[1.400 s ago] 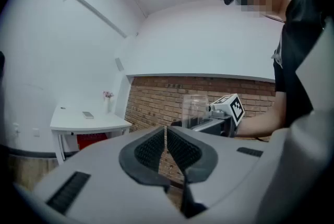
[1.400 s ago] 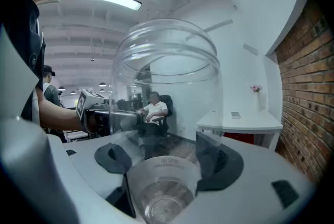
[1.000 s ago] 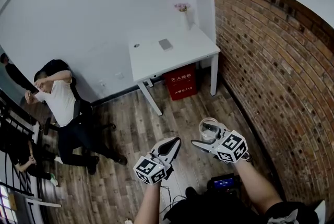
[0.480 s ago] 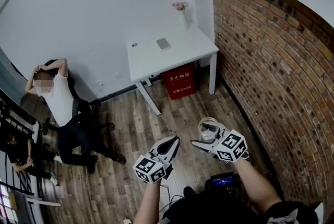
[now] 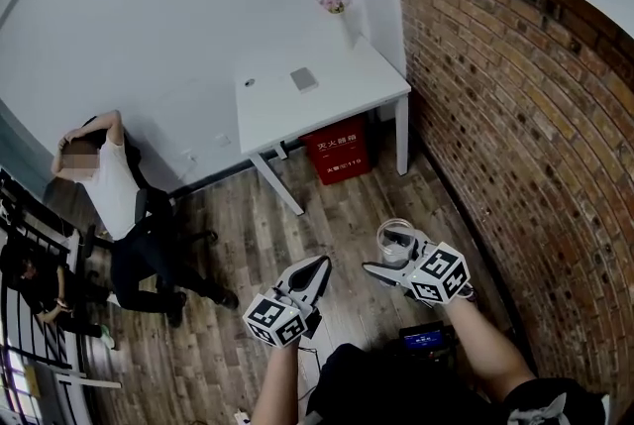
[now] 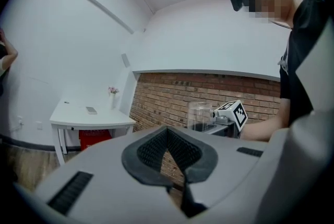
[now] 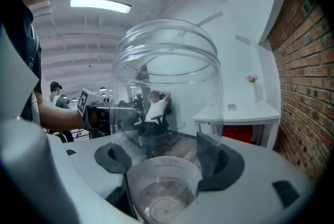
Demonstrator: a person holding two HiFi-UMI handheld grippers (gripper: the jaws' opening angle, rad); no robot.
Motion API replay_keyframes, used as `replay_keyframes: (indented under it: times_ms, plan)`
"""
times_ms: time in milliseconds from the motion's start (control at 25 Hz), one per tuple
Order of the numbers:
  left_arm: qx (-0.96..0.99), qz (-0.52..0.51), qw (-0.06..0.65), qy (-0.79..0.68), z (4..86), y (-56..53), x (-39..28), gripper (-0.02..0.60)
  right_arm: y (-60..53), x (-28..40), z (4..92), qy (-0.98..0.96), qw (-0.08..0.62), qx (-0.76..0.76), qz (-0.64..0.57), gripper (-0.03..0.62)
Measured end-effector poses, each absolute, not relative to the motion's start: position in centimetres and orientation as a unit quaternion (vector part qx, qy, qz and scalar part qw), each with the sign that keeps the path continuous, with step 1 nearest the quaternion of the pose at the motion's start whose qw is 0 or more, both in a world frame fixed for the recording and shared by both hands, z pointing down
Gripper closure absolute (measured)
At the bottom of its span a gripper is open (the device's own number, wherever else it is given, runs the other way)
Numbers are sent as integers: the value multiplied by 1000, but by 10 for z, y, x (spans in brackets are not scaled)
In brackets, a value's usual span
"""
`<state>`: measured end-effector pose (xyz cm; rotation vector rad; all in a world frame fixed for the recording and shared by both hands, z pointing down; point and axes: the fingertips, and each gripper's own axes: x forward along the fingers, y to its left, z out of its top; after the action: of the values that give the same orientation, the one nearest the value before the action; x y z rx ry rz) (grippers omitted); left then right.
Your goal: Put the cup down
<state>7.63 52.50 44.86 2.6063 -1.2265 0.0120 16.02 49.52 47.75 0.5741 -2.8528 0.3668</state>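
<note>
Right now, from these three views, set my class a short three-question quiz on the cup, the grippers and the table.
1. True or false: the left gripper holds the clear cup.
2. Choose one. The white table stands: A) beside the brick wall; B) in mid-room, away from every wall; C) upside down on the floor.
3. Fill the gap: under the table stands a red ____.

Key
1. False. The right gripper grips the cup, and the left gripper's jaws are together with nothing between them.
2. A.
3. box.
</note>
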Motion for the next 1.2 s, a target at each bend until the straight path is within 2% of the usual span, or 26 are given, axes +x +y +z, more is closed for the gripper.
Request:
replay_keyframes:
  times_ms: [480,1200]
  plan:
    - [890,-5,147,-432,471,438,48,575,415,143,502,-964,121,191,138,235]
    - [896,-12,161,-414,479,214,-88,575,195,15,506,-952,133,225,157,235]
